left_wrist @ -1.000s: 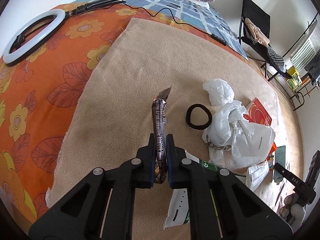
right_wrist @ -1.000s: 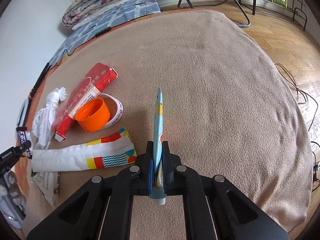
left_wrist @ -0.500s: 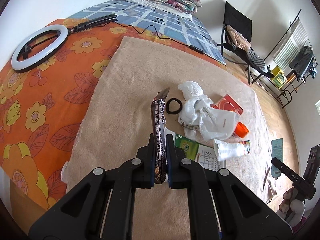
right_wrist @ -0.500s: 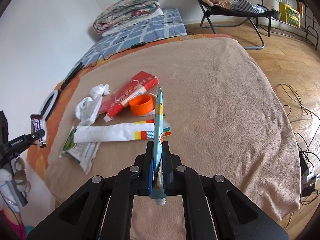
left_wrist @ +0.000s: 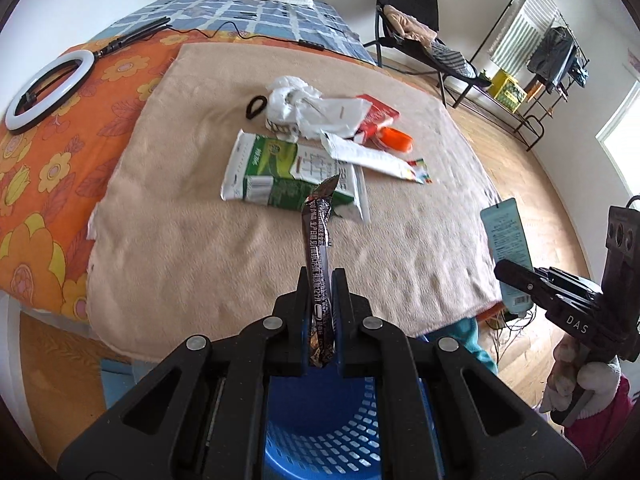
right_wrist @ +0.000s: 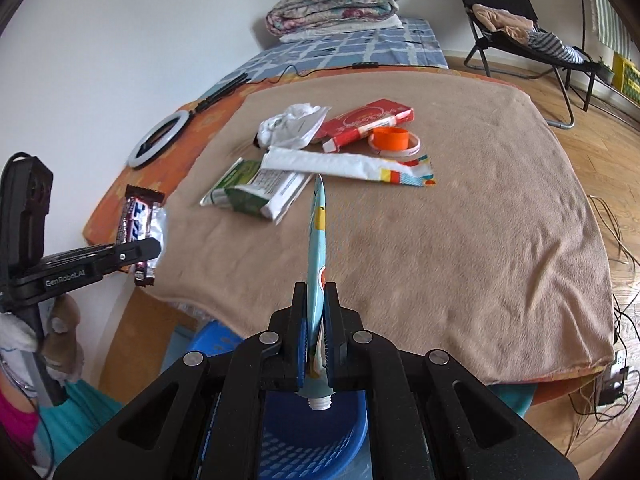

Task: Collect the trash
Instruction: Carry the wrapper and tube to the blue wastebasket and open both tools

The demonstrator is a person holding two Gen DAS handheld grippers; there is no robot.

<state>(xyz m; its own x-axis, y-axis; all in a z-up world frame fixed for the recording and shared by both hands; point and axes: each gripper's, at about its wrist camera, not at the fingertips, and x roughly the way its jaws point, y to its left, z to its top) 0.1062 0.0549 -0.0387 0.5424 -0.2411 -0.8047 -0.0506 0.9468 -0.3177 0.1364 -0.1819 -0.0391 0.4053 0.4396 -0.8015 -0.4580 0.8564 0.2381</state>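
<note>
Trash in both of my grippers, poised above the blue perforated basket point(left_wrist: 320, 436) at the bed's edge. Left wrist view: my left gripper point(left_wrist: 321, 280) is clamped on a dark, crinkly candy wrapper point(left_wrist: 318, 236), its glossy film standing upright between the jaws, its torn top curled. Beyond it on the plush tan blanket point(left_wrist: 200, 248) lie a flattened green carton point(left_wrist: 276, 172), crumpled white plastic point(left_wrist: 296, 108), a red box point(left_wrist: 378, 114) and an orange cap point(left_wrist: 396, 140). To drop cleanly, I would centre the jaws over the basket's opening before parting them, since light film can drift.

Right wrist view: my right gripper point(right_wrist: 316, 300) pinches a flattened pale-blue tube point(right_wrist: 318, 240), threaded white neck pointing down toward the basket point(right_wrist: 320, 440); the cap seems to be missing, though the neck sits partly hidden. The tube is stiffer and should fall straight. The left gripper point(right_wrist: 140, 248) shows at the side, holding the wrapper point(right_wrist: 138, 220) off the blanket point(right_wrist: 480, 220), possibly not yet over the basket.
</note>
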